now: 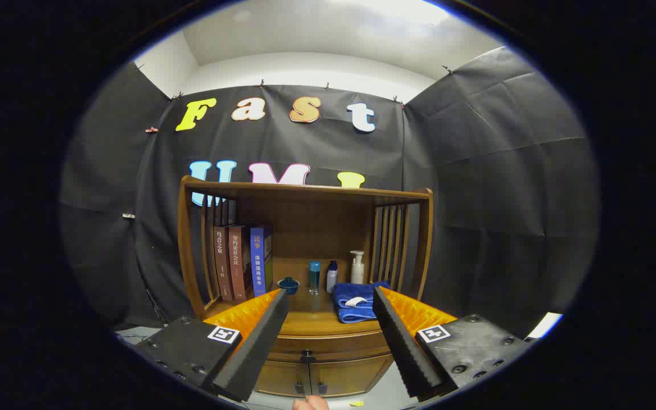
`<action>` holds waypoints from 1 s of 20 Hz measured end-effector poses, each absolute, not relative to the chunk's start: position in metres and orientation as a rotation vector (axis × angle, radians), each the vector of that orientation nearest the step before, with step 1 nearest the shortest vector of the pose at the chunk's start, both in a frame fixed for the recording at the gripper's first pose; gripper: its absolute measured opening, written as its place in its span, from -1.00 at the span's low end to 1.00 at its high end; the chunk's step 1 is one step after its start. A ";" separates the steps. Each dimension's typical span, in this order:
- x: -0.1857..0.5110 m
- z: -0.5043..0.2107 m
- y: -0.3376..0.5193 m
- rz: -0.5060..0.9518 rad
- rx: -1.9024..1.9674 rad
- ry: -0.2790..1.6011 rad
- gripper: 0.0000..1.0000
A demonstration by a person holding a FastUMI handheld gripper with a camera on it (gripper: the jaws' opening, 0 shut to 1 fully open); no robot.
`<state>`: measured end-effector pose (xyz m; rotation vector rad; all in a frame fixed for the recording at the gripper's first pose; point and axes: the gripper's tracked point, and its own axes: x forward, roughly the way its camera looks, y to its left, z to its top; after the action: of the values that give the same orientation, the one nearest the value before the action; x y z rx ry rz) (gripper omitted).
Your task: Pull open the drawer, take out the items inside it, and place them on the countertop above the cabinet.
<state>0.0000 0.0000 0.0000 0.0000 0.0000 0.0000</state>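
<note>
The drawer [328, 341] sits shut in the front of a wooden cabinet [305, 273], a shallow curved band of warm brown wood just under the countertop [311, 319], with a small dark knob [307, 357] at its middle; below it two cabinet doors [319, 377] meet, each with a small dark pull. What lies inside the drawer cannot be seen. The gripper [331, 302] hangs in front of the cabinet with its fingers spread wide and holding nothing, the drawer and knob showing in the gap between them. On the countertop beyond the fingertips lies a folded blue towel [356, 304] (a white tag rests on its top fold), and behind it stand a white pump bottle [357, 267], a smaller white bottle with a dark cap [332, 276] and a clear bottle with a teal cap [314, 277]. A small dark blue lidded bowl [288, 284] sits near three upright books [242, 259] against the left slatted side. A flat wooden top shelf spans the cabinet. Black cloth walls the booth on three sides, under a white ceiling, and the floor by the cabinet's foot is pale grey. A fingertip [311, 403] of a person shows below the doors.
</note>
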 end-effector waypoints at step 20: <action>0.007 0.003 0.014 0.012 -0.011 -0.017 0.95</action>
<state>0.0066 0.0144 0.0026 -0.0110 -0.0166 0.0117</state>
